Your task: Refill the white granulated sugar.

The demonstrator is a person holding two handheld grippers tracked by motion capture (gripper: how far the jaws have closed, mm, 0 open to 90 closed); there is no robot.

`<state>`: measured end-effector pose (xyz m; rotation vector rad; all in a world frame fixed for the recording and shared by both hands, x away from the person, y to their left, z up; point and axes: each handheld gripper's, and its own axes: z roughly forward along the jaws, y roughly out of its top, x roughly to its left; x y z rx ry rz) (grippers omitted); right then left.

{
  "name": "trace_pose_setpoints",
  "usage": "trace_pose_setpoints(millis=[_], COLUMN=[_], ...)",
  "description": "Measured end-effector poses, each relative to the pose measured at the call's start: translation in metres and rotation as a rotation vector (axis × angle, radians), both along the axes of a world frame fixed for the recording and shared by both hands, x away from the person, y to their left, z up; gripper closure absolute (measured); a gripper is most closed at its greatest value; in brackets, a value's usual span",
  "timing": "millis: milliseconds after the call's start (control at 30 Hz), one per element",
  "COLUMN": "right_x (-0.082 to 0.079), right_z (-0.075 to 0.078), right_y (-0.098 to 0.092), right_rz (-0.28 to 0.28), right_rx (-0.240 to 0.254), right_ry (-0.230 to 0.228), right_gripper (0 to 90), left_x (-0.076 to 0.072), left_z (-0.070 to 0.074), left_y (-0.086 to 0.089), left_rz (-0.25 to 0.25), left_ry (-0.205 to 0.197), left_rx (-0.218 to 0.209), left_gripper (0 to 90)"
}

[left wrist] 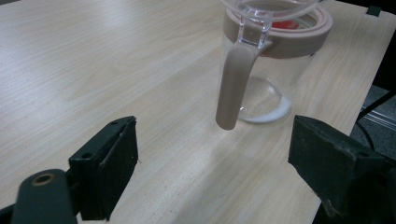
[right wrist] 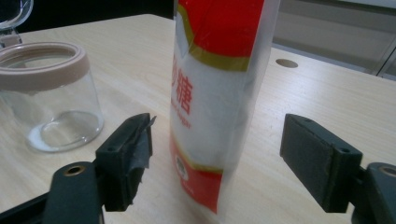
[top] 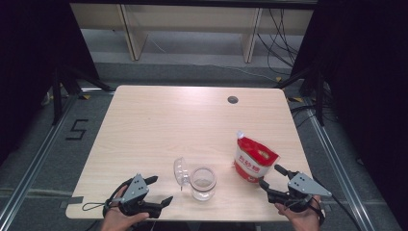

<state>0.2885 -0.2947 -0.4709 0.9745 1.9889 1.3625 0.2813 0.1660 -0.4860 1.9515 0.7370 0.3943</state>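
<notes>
A red and white sugar bag (top: 254, 161) stands upright on the right side of the wooden table (top: 168, 125). My right gripper (top: 270, 175) is open just in front of it. In the right gripper view the bag (right wrist: 215, 93) rises between the two wide-apart jaws of that gripper (right wrist: 217, 154), and neither pad touches it. A glass jar (top: 203, 183) with a tan rim stands near the front edge, its clear lid (top: 181, 172) swung open to the left. A little white powder lies in the jar (left wrist: 271, 70). My left gripper (top: 161, 189) (left wrist: 212, 154) is open and faces the jar from the left.
A tan clasp (left wrist: 233, 84) hangs down the jar's side toward my left gripper. A round cable hole (top: 233, 99) sits at the table's far edge. Dark stands and cables flank the table, and both hands are at its front edge.
</notes>
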Motion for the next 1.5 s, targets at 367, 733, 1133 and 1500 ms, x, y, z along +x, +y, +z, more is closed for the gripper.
trace_pose_setpoints(millis=[367, 733, 1133, 1500], right_x=[0.026, 0.04, 0.045, 0.048], right_z=[-0.009, -0.017, -0.023, -0.027], right_y=[0.006, 0.015, 0.029, 0.032], right_rz=[0.014, 0.023, 0.093, 0.109], right_rx=[0.054, 0.058, 0.01, 0.021], right_ry=[-0.023, -0.071, -0.057, -0.056], right_gripper=[25.8, 25.7, 28.4, 27.7], left_x=[-0.001, -0.001, 0.0, 0.0], left_z=[-0.001, -0.003, -0.004, -0.004], left_y=[-0.001, -0.002, -0.003, -0.002], left_rz=[0.022, 0.015, 0.013, 0.005], left_ry=[0.013, 0.027, 0.036, 0.03], left_rx=[-0.003, -0.01, -0.005, -0.004], left_gripper=[15.4, 15.5, 15.7, 15.6])
